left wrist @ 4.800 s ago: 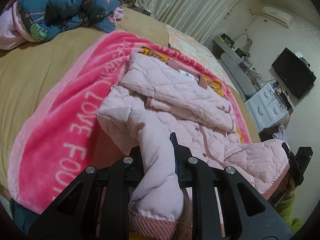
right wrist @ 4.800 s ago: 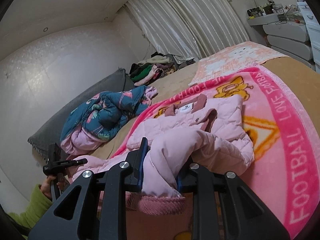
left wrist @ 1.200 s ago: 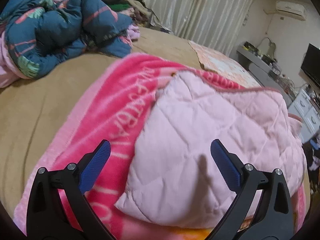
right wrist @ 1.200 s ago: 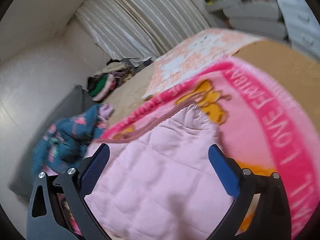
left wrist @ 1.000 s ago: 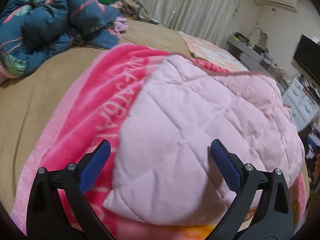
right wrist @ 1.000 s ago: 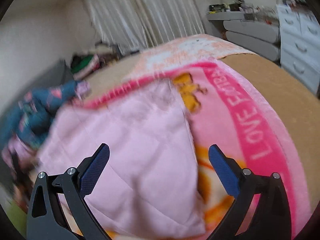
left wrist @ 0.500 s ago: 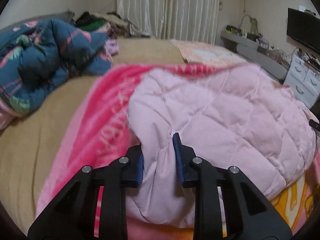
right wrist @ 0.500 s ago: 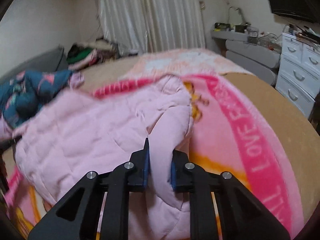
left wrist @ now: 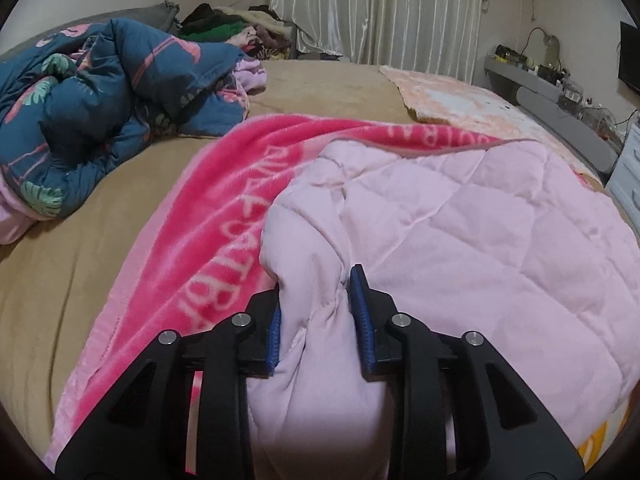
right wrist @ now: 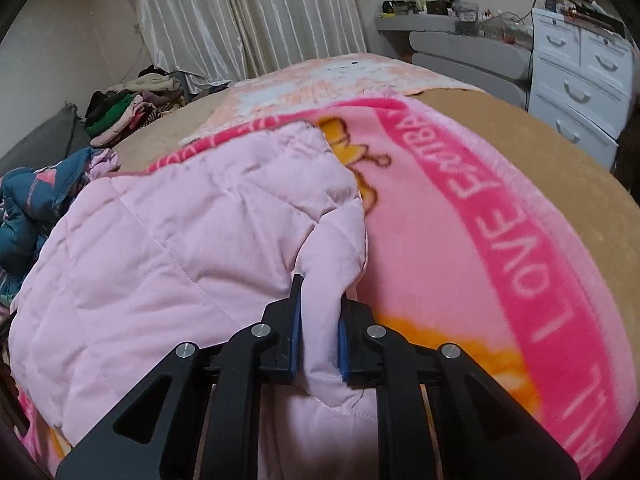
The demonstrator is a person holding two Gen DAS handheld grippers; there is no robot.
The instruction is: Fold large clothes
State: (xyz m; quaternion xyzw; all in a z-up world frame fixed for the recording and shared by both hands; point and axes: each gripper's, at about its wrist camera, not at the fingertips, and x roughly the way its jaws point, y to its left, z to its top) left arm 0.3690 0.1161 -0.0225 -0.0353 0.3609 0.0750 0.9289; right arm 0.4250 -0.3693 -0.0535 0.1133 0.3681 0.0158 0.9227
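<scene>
A pink quilted jacket (left wrist: 460,232) lies folded, smooth side up, on a bright pink lettered blanket (left wrist: 240,184) on the bed. My left gripper (left wrist: 316,292) pinches a bunched fold at the jacket's near left corner; its blue pads press the cloth while the jaws are opening slightly. In the right wrist view the same jacket (right wrist: 180,240) fills the left half, with the blanket (right wrist: 460,240) beside it. My right gripper (right wrist: 320,296) is shut tight on a fold at the jacket's near right corner.
A crumpled dark blue floral duvet (left wrist: 100,92) lies at the far left of the tan bed. A pile of clothes (left wrist: 236,28) sits by the curtains. A peach blanket (left wrist: 452,96) lies beyond. White drawers (right wrist: 580,68) and a grey shelf (right wrist: 460,48) stand to the right.
A second ago both grippers hung wide open over the folded jacket. Both have since closed on folds at its near corners and shifted with the cloth.
</scene>
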